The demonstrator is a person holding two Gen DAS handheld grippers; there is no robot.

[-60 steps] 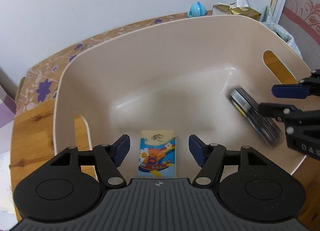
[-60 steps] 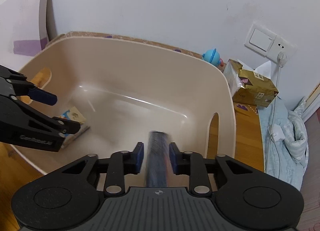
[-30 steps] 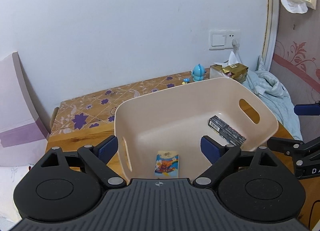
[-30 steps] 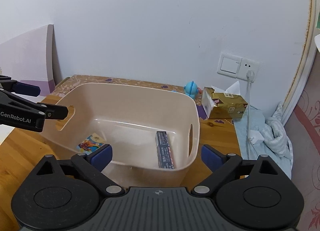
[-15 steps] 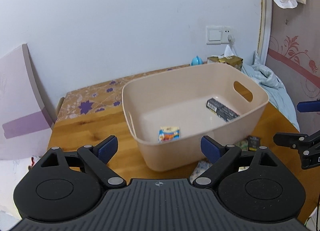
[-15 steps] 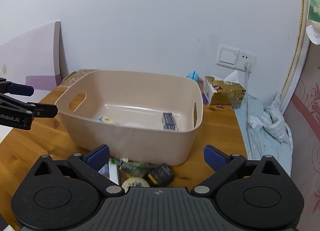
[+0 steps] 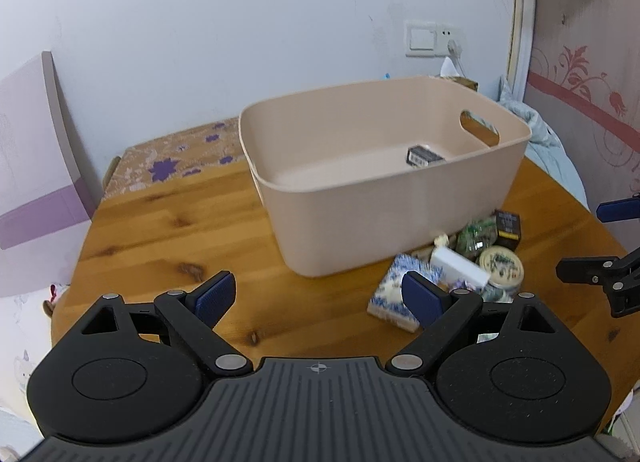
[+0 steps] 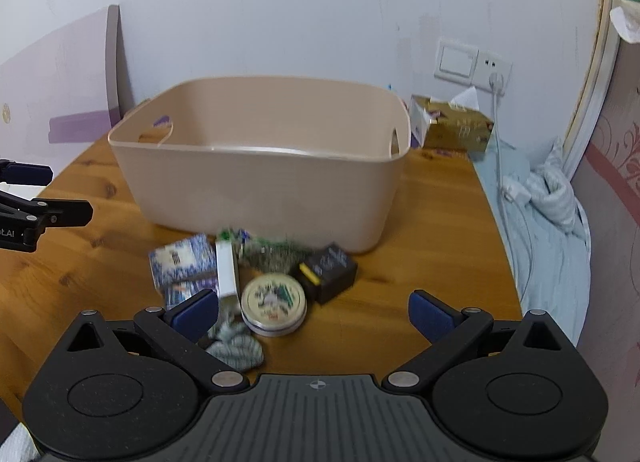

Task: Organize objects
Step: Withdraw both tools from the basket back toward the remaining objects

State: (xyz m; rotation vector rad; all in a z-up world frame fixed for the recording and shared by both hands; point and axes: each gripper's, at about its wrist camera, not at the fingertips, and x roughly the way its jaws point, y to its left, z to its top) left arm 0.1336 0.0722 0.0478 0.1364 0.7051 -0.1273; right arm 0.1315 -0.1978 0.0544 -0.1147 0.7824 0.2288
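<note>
- Left wrist view: the left tongs (image 7: 318, 298) stand wide apart with nothing between them, above the wooden counter (image 7: 160, 230) in front of the beige plastic bin (image 7: 380, 214). A dark flat box (image 7: 424, 156) already lies inside the bin, near its far right corner.
- The loose things sit in a cluster on the counter against the bin's near wall: a blue-and-white patterned packet (image 7: 394, 294), a white tube-like box (image 7: 460, 268), a round tin (image 7: 502, 264) and a small black box (image 7: 507, 228). The nearest piece for these tongs is, I judge, the patterned packet; coming down square over its narrow sides would keep it from skating off.
- Right wrist view: the right tongs (image 8: 314, 312) are also spread wide and empty, hanging just short of the round tin (image 8: 274, 302), with a grey-green knitted bundle (image 8: 236, 348) close under the left finger.
- The tin looks wide and smooth, so I would centre it well between the pads before closing, and keep clear of the white box (image 8: 227, 272) touching its edge.
- Writing: the left tongs' arm (image 8: 28, 210) at this view's left edge shows the letters "t.AI". Printing on the black box (image 8: 328, 268) and tin is too blurred to read.
</note>
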